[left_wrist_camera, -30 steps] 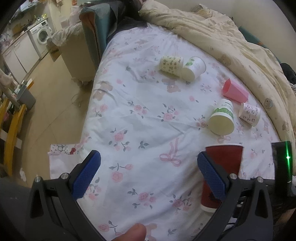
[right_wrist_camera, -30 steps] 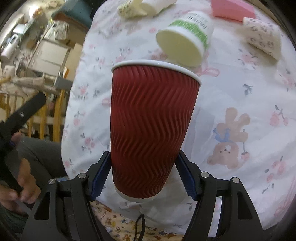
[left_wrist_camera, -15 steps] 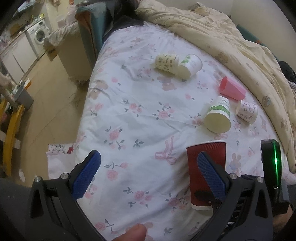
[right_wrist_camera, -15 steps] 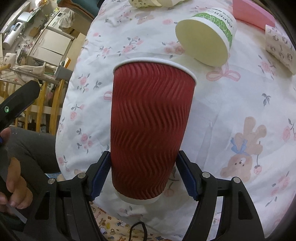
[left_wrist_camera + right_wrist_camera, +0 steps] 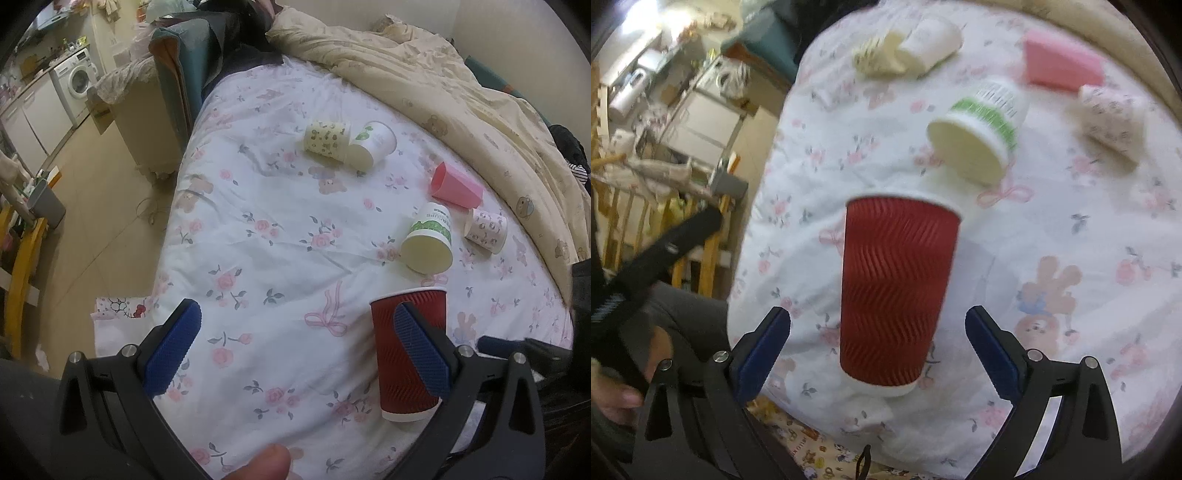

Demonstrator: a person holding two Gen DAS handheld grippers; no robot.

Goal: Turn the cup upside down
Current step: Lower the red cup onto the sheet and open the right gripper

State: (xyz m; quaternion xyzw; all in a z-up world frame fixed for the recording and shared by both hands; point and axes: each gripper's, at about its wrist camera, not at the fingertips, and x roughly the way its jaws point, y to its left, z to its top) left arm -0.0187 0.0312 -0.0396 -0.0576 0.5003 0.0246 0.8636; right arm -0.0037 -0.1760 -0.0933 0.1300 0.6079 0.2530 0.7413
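Observation:
A red ribbed paper cup [image 5: 897, 291] stands upright on the floral bedsheet near the bed's front edge. My right gripper [image 5: 878, 334] is open, its blue fingers apart on either side of the cup's base and clear of it. In the left wrist view the same cup [image 5: 406, 350] stands just behind the right finger [image 5: 421, 354] of my left gripper [image 5: 295, 339], which is open and empty above the sheet.
Several other cups lie on their sides on the bed [image 5: 280, 229]: a green-banded one [image 5: 428, 240], a pink one [image 5: 456, 186], a small patterned one [image 5: 485, 229], and a pair [image 5: 347, 142] farther back. A beige duvet [image 5: 461, 85] lines the far side. The floor lies left.
My right gripper has opened and let go of the red cup, which now stands free on the sheet. The right gripper has drawn back a little. The left gripper stays open.

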